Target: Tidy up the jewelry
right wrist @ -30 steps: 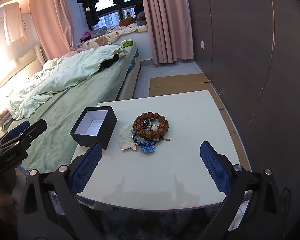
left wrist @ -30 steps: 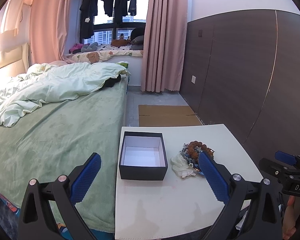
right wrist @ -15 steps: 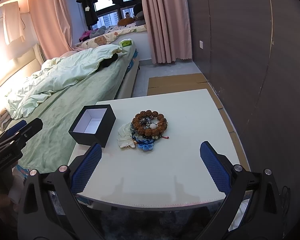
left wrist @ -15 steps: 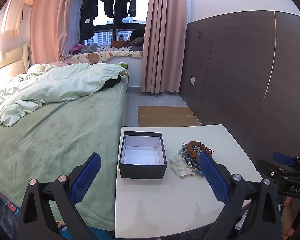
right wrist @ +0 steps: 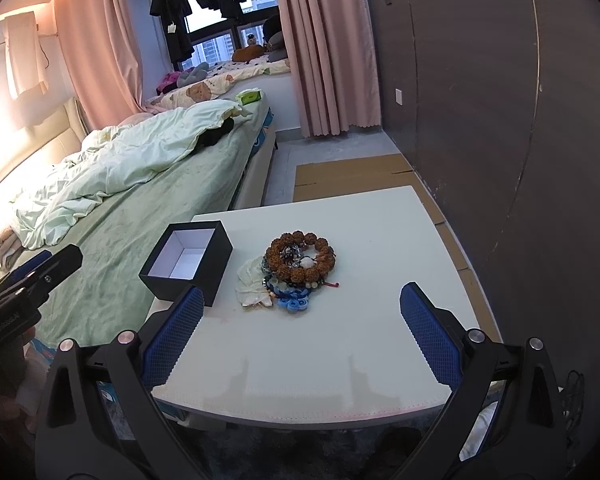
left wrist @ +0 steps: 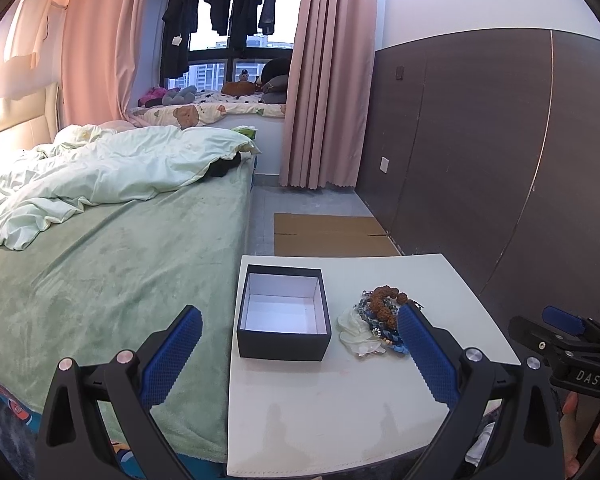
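both grippers have drawn back slightly from the desk point(right wrist: 340, 352). fingers spread, empty. step: approach. next: right gripper point(right wrist: 300, 332) closes on jewelry pile point(right wrist: 296, 270) beside box point(right wrist: 216, 264).

A bed point(left wrist: 112, 264) with a green cover and a rumpled pale duvet point(left wrist: 112, 168) fills the left. Pink curtains point(left wrist: 324, 80) frame a window hung with dark clothes point(left wrist: 224, 4). Flattened cardboard point(left wrist: 328, 234) lies on the floor.

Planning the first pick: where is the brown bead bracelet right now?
The bracelet tops the jewelry pile mid-table in the right wrist view, just right of the open black box.
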`<state>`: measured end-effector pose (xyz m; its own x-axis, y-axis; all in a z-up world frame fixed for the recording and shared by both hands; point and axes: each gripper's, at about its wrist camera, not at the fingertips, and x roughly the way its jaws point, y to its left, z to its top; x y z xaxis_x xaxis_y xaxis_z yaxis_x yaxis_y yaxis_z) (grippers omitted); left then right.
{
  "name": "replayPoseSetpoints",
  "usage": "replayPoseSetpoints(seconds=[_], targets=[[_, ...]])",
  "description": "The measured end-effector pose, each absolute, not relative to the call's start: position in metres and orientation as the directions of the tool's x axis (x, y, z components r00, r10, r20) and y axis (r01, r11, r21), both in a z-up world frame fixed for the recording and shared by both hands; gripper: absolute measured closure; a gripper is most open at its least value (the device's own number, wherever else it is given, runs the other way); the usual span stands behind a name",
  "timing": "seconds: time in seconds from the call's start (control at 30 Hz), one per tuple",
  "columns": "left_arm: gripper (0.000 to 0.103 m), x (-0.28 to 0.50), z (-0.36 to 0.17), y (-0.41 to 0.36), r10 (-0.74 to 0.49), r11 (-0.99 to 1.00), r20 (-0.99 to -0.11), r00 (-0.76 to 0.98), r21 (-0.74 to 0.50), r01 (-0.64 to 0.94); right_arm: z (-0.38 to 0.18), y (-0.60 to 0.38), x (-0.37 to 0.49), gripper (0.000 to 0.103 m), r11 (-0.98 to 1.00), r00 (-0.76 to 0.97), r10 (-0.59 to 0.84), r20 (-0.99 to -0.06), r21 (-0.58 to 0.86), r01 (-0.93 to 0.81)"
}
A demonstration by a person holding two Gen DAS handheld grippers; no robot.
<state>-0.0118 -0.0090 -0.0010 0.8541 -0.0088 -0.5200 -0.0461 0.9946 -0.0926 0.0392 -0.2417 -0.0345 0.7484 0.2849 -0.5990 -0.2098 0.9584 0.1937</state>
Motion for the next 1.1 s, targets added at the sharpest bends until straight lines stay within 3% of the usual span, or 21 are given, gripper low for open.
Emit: replayPoseSetpoints(seconds=[0.47,0.93,1.1], targets=[[0.008,0.009,-0.009,-0.018,-0.023,0.994,-0.527,0.849,-0.105,-0.038,-0.036,-0.240,0.051,0.005,0.955,0.747,0.289,-0.599,0.228,-0.187],[0.008,0.066,-0.030,-0.028,-0.094,0.990,-0.598,0.796,-0.142,0.011,-0.071,-0.291,0.118,0.005,0.926,0.697,0.237,-0.676,0.375,0.049],[0.020,0.089,-0.043,-0.039,-0.162,0.981,-0.629,0.760,-0.189,0.053,-0.092,-0.305,0.138,0.005,0.874,0.625,0.318,-0.713,0.476,0.099]])
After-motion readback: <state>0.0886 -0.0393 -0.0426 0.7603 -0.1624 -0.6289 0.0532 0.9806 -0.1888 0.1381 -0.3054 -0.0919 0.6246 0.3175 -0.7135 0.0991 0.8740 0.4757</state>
